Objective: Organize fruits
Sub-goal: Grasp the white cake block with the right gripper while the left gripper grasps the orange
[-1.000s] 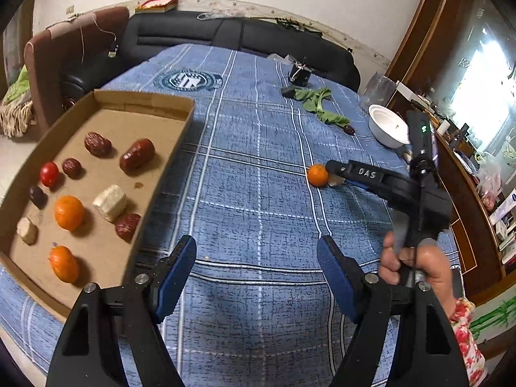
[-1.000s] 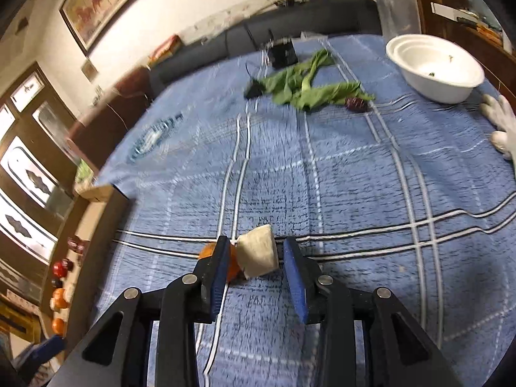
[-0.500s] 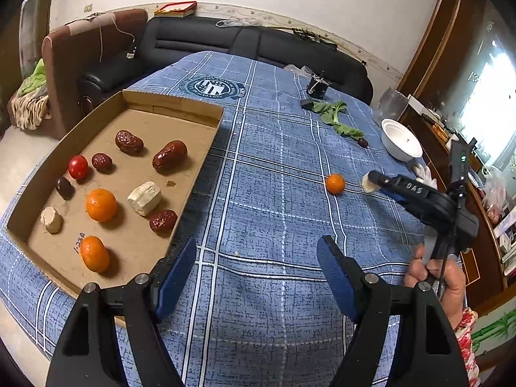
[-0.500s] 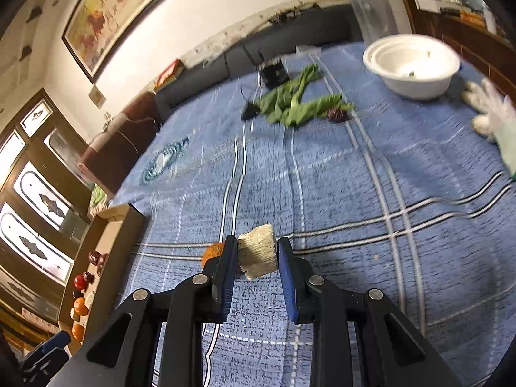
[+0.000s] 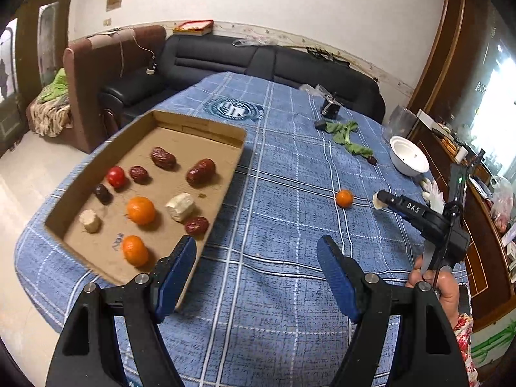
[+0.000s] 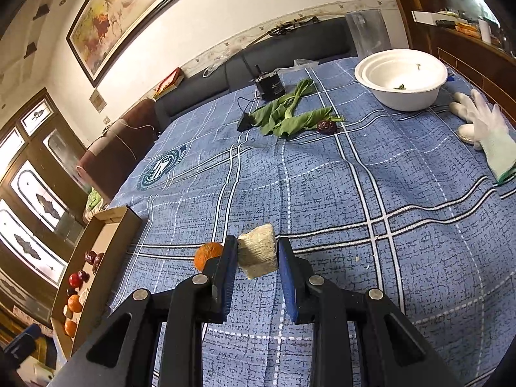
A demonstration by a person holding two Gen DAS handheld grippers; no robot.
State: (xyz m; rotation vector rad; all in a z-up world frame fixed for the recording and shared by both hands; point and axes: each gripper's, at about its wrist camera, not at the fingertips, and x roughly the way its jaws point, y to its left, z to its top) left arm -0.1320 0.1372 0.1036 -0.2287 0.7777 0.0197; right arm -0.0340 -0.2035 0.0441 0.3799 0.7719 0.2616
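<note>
My right gripper is shut on a pale beige chunk, its blue pads pressing on both sides, just over the blue checked cloth. A small orange lies on the cloth right beside its left finger. In the left wrist view the same right gripper holds the chunk to the right of the orange. My left gripper stands open with nothing between its fingers, beside the near right corner of the cardboard tray. The tray holds red dates, a cherry tomato, two oranges and two pale chunks.
At the far side of the cloth lie green leaves, a dark red date and a small black device. A white bowl and a white glove sit at the right. A dark sofa runs behind the table.
The right jaws have closed onto the pale chunk, which stood loosely between them before. My left gripper has drawn back and up, so the whole tray now shows.
</note>
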